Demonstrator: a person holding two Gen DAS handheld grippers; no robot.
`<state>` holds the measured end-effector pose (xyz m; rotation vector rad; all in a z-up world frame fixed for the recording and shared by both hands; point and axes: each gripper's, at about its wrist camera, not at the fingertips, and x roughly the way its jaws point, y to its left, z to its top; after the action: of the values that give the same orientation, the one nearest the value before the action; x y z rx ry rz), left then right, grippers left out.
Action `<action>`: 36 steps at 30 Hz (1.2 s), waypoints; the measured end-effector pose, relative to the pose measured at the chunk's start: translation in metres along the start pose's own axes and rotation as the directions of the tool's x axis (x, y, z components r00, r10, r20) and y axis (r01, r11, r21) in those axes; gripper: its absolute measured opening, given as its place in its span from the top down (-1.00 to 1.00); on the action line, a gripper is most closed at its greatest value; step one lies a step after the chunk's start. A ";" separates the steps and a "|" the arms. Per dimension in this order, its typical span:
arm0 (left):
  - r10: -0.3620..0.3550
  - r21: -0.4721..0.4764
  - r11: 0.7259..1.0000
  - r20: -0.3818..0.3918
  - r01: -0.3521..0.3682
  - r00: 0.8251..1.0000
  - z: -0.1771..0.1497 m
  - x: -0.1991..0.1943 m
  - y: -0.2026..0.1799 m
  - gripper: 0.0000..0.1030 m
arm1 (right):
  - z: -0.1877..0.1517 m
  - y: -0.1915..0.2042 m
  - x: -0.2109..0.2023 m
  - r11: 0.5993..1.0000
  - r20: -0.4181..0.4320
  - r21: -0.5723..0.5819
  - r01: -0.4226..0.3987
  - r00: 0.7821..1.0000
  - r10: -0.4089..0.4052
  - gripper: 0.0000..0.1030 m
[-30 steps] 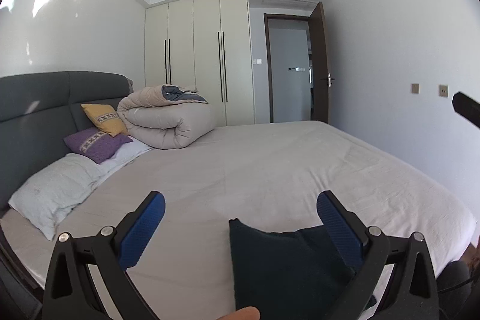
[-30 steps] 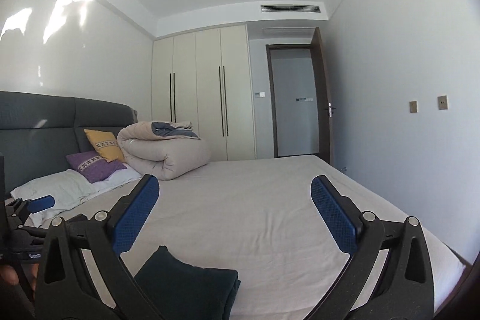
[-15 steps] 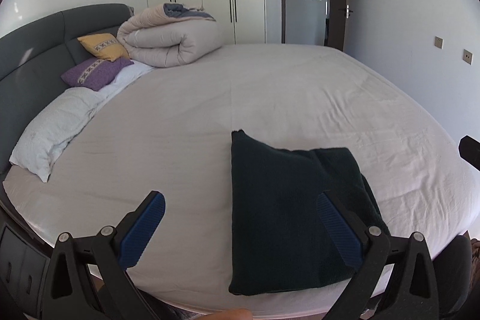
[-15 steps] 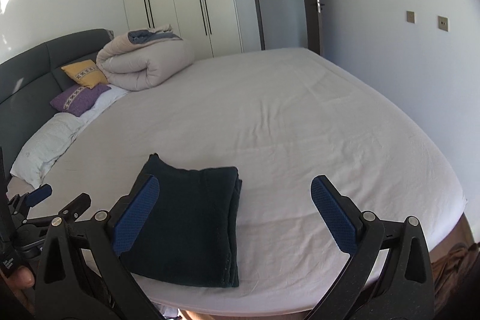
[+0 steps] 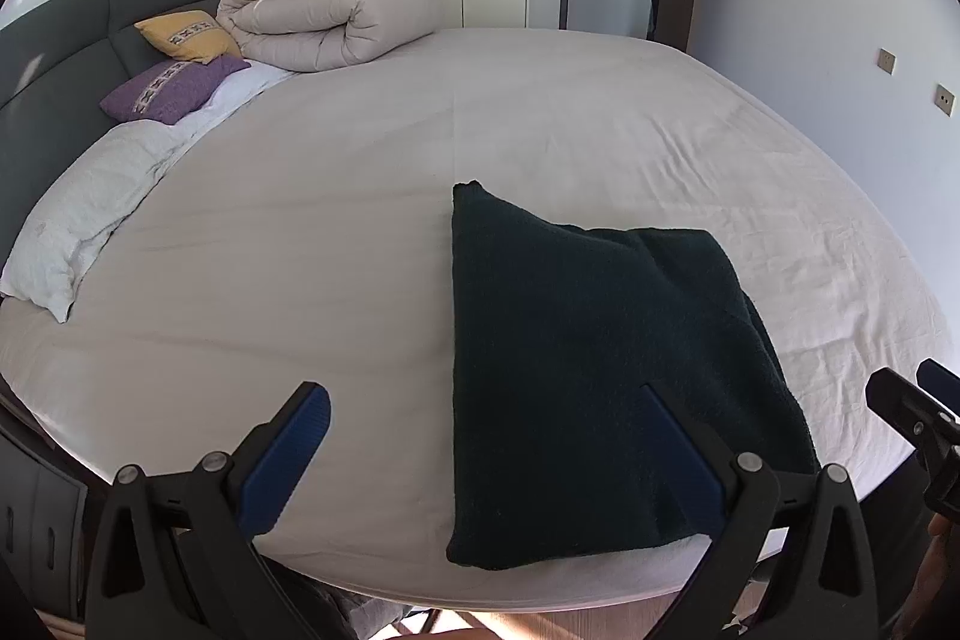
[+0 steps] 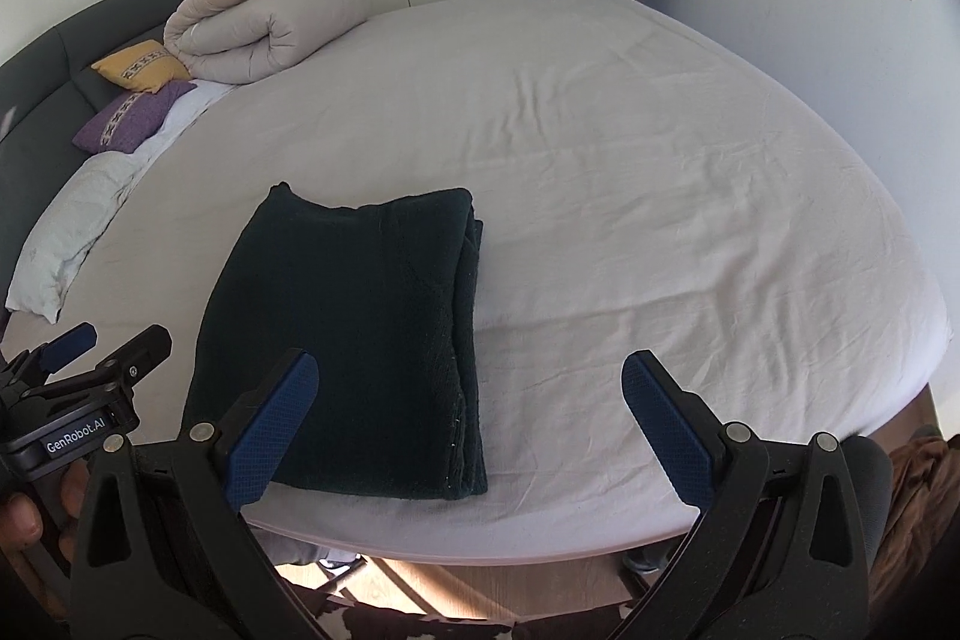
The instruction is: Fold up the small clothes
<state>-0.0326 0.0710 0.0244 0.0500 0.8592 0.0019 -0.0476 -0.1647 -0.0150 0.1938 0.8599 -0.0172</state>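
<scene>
Across most of both frames lies the bed (image 5: pixel 372 232), sheet lightly creased. Upper left: a rolled duvet (image 5: pixel 324 16). Lower centre, near the bed's front edge: the folded dark garment (image 6: pixel 360 334) (layered edges at its right). Left hand-held gripper (image 5: pixel 480 460) and right hand-held gripper (image 6: pixel 468 418) hover above, fingers spread apart, gripping nothing.
</scene>
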 end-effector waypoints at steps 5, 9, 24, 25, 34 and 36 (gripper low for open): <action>-0.004 0.007 1.000 -0.005 0.004 1.000 -0.001 0.001 -0.002 -1.00 | 0.000 0.004 -0.002 1.000 -0.008 -0.011 0.007 1.000 -0.007 -1.00; -0.009 -0.001 1.000 -0.014 0.009 1.000 0.000 0.003 0.001 -1.00 | 0.003 0.005 -0.008 1.000 -0.008 -0.008 0.019 1.000 -0.019 -1.00; -0.010 0.001 1.000 -0.022 0.010 1.000 -0.003 0.007 0.000 -1.00 | 0.003 0.012 -0.005 0.999 -0.013 -0.019 0.033 0.999 -0.033 -1.00; -0.010 0.000 1.000 -0.022 0.010 1.000 -0.003 0.007 0.000 -1.00 | 0.003 0.012 -0.005 0.999 -0.014 -0.019 0.032 0.999 -0.033 -1.00; -0.010 0.003 1.000 -0.026 0.010 1.000 -0.006 0.009 -0.002 -1.00 | 0.002 0.013 -0.004 0.999 -0.021 -0.022 0.032 0.999 -0.032 -1.00; -0.011 0.003 1.000 -0.027 0.011 1.000 -0.006 0.009 -0.002 -1.00 | 0.002 0.013 -0.003 0.999 -0.022 -0.022 0.033 0.999 -0.033 -1.00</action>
<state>-0.0310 0.0697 0.0134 0.0480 0.8869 -0.0087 -0.0469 -0.1521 -0.0091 0.1601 0.8848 -0.0367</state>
